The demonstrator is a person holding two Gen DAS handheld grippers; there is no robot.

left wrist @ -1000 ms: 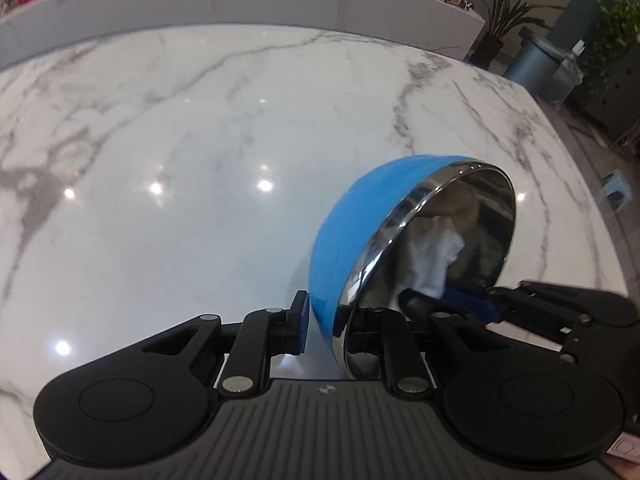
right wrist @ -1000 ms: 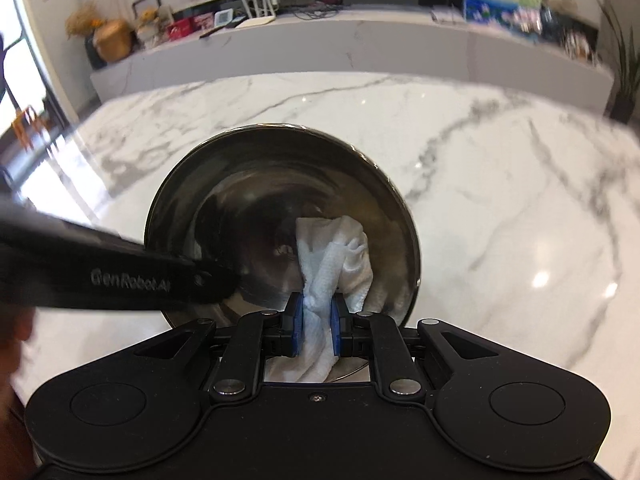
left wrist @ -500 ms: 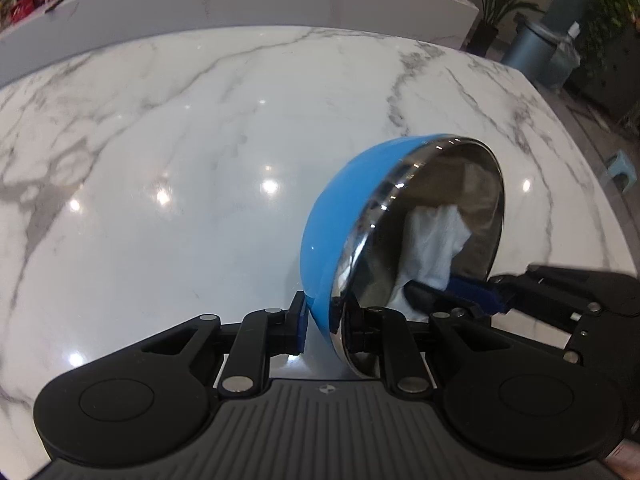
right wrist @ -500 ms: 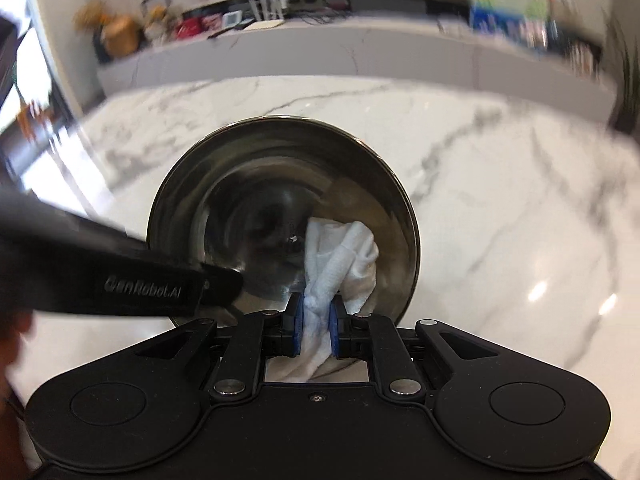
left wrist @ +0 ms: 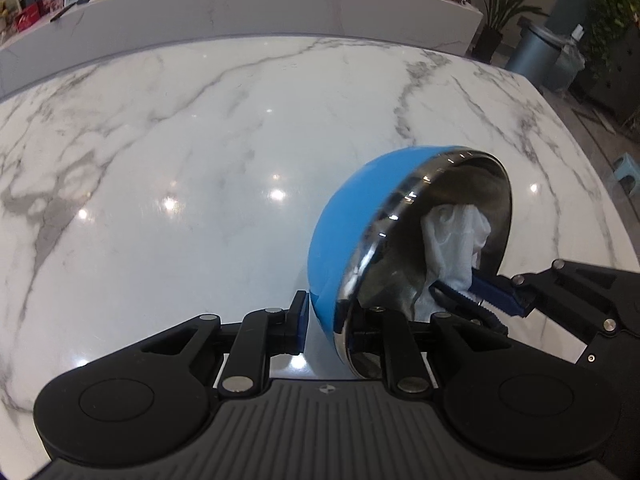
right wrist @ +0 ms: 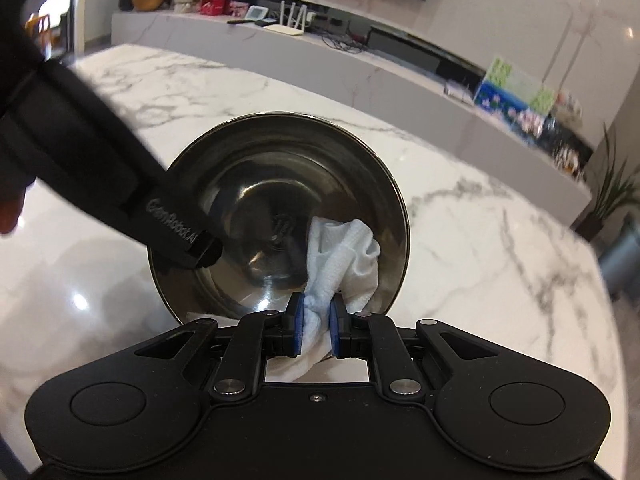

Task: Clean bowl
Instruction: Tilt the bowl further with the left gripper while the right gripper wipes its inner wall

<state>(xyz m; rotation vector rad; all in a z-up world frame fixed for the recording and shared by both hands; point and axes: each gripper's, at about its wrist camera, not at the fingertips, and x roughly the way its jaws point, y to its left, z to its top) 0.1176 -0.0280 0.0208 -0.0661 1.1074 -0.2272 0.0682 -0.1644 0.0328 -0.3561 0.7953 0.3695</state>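
Observation:
A bowl (left wrist: pixel 352 232), blue outside and shiny steel inside, is held tilted on its side above the marble table. My left gripper (left wrist: pixel 326 322) is shut on the bowl's rim, one finger outside, one inside. In the right wrist view the bowl's steel inside (right wrist: pixel 256 208) faces the camera, and the left gripper (right wrist: pixel 176 236) clamps its left rim. My right gripper (right wrist: pixel 314 320) is shut on a white cloth (right wrist: pixel 344 256) that presses against the lower right inside wall. The cloth (left wrist: pixel 452 240) and the right gripper (left wrist: pixel 472 300) also show in the left wrist view.
The white marble table (left wrist: pixel 180 160) spreads under and beyond the bowl. A long marble counter (right wrist: pixel 360 68) with small items runs behind it. A grey bin (left wrist: pixel 536 56) and potted plants (left wrist: pixel 612 12) stand on the floor at the right.
The bowl has tilted and shifted a little while still clamped. The cloth has moved toward the right side of the bowl's inside. Both grippers keep their hold.

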